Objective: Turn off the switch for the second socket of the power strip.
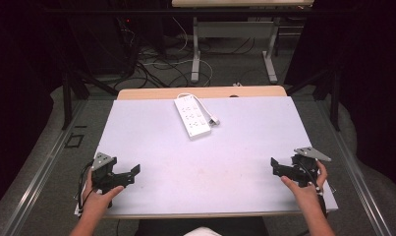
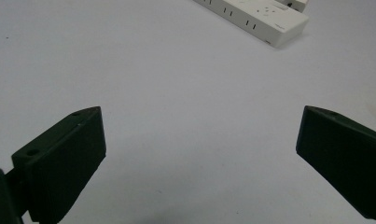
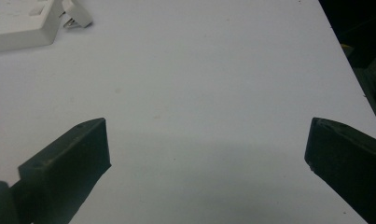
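Table (image 1: 225, 162): flat rectangular top with a matte pale-grey surface; a light wood strip shows along its far edge. Power strip (image 1: 191, 116): white moulded plastic, oblong, lying flat at the far centre of the table with its white cord and plug (image 1: 214, 120) looped just beside it. Left gripper (image 1: 132, 173): black angular jaws spread wide, grasping nothing, near the front left corner. Right gripper (image 1: 274, 167): likewise released, near the front right edge.
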{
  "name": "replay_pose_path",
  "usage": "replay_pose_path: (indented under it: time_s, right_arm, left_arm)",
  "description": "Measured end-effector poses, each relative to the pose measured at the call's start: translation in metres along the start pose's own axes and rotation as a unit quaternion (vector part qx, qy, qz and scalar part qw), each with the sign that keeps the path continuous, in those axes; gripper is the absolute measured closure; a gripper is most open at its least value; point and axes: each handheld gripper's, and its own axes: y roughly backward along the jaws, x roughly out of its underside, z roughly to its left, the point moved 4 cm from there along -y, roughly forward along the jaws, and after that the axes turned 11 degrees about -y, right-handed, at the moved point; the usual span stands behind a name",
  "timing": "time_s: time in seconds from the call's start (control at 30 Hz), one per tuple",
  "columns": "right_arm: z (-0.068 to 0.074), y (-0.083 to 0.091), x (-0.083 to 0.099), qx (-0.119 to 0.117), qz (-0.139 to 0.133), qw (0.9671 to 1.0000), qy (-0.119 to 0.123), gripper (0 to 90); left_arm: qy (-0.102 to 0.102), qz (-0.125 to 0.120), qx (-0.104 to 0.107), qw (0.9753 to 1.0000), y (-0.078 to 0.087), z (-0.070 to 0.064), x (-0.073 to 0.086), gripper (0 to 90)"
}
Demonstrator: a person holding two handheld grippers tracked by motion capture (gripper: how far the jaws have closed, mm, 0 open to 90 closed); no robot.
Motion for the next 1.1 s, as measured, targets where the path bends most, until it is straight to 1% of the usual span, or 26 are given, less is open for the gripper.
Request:
replay_pose_path:
  time_s: [0.03, 0.1, 0.13, 0.2, 0.23, 0.27, 0.3, 0.33, 0.37, 0.4, 0.43, 0.47, 0.5, 0.57, 0.63, 0.7, 0.73, 0.77, 0.8, 0.83, 0.87, 0.9, 0.97, 1.0, 1.07, 1.1]
  right_arm:
    - [0.002, 0.000, 0.001, -0.002, 0.004, 1.0000, -0.004, 0.0]
    - [0.006, -0.002, 0.001, -0.011, 0.011, 0.9999, 0.006, 0.0]
    - [0.006, -0.002, 0.001, -0.011, 0.011, 0.9999, 0.006, 0.0]
    - [0.014, -0.003, -0.002, -0.016, 0.013, 0.9995, 0.022, 5.3]
    - [0.014, -0.003, -0.002, -0.016, 0.013, 0.9995, 0.022, 5.3]
    - [0.016, -0.003, -0.004, -0.016, 0.016, 0.9993, 0.030, 9.2]
    - [0.022, -0.005, -0.008, -0.015, 0.021, 0.9986, 0.046, 16.1]
    - [0.022, -0.005, -0.008, -0.015, 0.021, 0.9986, 0.046, 16.1]
    - [0.028, -0.009, -0.014, -0.018, 0.022, 0.9975, 0.065, 16.0]
    - [0.032, -0.010, -0.016, -0.024, 0.023, 0.9969, 0.072, 16.0]
    - [0.032, -0.010, -0.016, -0.024, 0.023, 0.9969, 0.072, 16.0]
    - [0.035, -0.012, -0.019, -0.030, 0.024, 0.9961, 0.080, 16.2]
    - [0.041, -0.017, -0.026, -0.042, 0.019, 0.9953, 0.085, 19.0]
    - [0.048, -0.020, -0.032, -0.050, 0.015, 0.9947, 0.088, 25.2]
    - [0.052, -0.022, -0.036, -0.053, 0.015, 0.9945, 0.090, 27.0]
    - [0.060, -0.026, -0.043, -0.060, 0.015, 0.9938, 0.092, 30.3]
    - [0.069, -0.029, -0.050, -0.068, 0.019, 0.9931, 0.093, 32.2]
    - [0.069, -0.029, -0.050, -0.068, 0.019, 0.9931, 0.093, 32.2]
    - [0.077, -0.032, -0.058, -0.073, 0.023, 0.9921, 0.099, 34.5]
    - [0.077, -0.032, -0.058, -0.073, 0.023, 0.9921, 0.099, 34.5]
    - [0.081, -0.035, -0.061, -0.078, 0.024, 0.9919, 0.098, 34.9]
    - [0.088, -0.039, -0.067, -0.087, 0.037, 0.9905, 0.100, 35.3]
    - [0.094, -0.044, -0.072, -0.100, 0.051, 0.9880, 0.106, 35.3]
    - [0.097, -0.046, -0.075, -0.102, 0.058, 0.9871, 0.109, 35.3]
    - [0.103, -0.049, -0.080, -0.105, 0.060, 0.9855, 0.119, 35.3]
    - [0.103, -0.049, -0.080, -0.105, 0.060, 0.9855, 0.119, 35.3]
  left_arm:
    - [0.001, 0.001, 0.000, 1.0000, 0.000, -0.001, 0.000, 1.4]
    - [0.002, 0.000, -0.002, 1.0000, 0.001, -0.001, 0.000, 1.4]
    - [0.002, 0.001, -0.002, 1.0000, 0.001, -0.001, 0.000, 1.4]
    - [0.002, -0.003, -0.004, 1.0000, 0.001, -0.003, 0.000, 1.4]
    - [0.001, -0.003, -0.004, 1.0000, 0.001, -0.003, 0.000, 1.4]
    - [0.001, -0.001, -0.004, 1.0000, 0.001, -0.004, 0.000, 1.4]
    - [0.002, -0.001, -0.004, 1.0000, 0.001, -0.004, 0.001, 1.4]
    - [0.001, -0.001, -0.004, 1.0000, 0.001, -0.004, 0.001, 1.4]
    - [0.000, -0.002, -0.005, 1.0000, 0.001, -0.004, 0.001, 1.4]
    - [0.000, -0.002, -0.005, 1.0000, 0.001, -0.005, 0.001, 1.4]
    - [0.000, -0.002, -0.006, 1.0000, 0.001, -0.005, 0.001, 1.4]
    - [-0.001, -0.002, -0.006, 1.0000, 0.001, -0.005, 0.001, 1.4]
    - [-0.002, -0.002, -0.007, 1.0000, 0.001, -0.005, 0.001, 1.4]
    - [-0.003, 0.000, -0.008, 1.0000, 0.002, -0.005, 0.002, 1.4]
    - [-0.003, -0.001, -0.008, 1.0000, 0.003, -0.005, 0.002, 1.4]
    - [-0.003, 0.000, -0.011, 0.9999, 0.004, -0.005, 0.003, 1.4]
    - [-0.003, -0.001, -0.011, 0.9999, 0.005, -0.004, 0.003, 1.4]
    - [-0.001, 0.001, -0.012, 0.9999, 0.005, -0.004, 0.003, 1.4]
    - [-0.001, 0.000, -0.013, 0.9999, 0.005, -0.004, 0.003, 1.4]
    - [0.001, 0.000, -0.013, 0.9999, 0.005, -0.004, 0.004, 1.4]
    - [0.002, 0.000, -0.013, 0.9999, 0.006, -0.004, 0.004, 1.4]
    - [0.002, 0.000, -0.014, 0.9999, 0.006, -0.004, 0.004, 1.4]
    - [0.003, 0.000, -0.015, 0.9999, 0.006, -0.004, 0.004, 1.4]
    - [0.002, 0.000, -0.015, 0.9999, 0.007, -0.003, 0.005, 1.4]
    - [0.003, -0.002, -0.016, 0.9999, 0.008, -0.003, 0.005, 1.4]
    - [0.003, -0.002, -0.016, 0.9999, 0.008, -0.002, 0.005, 1.4]
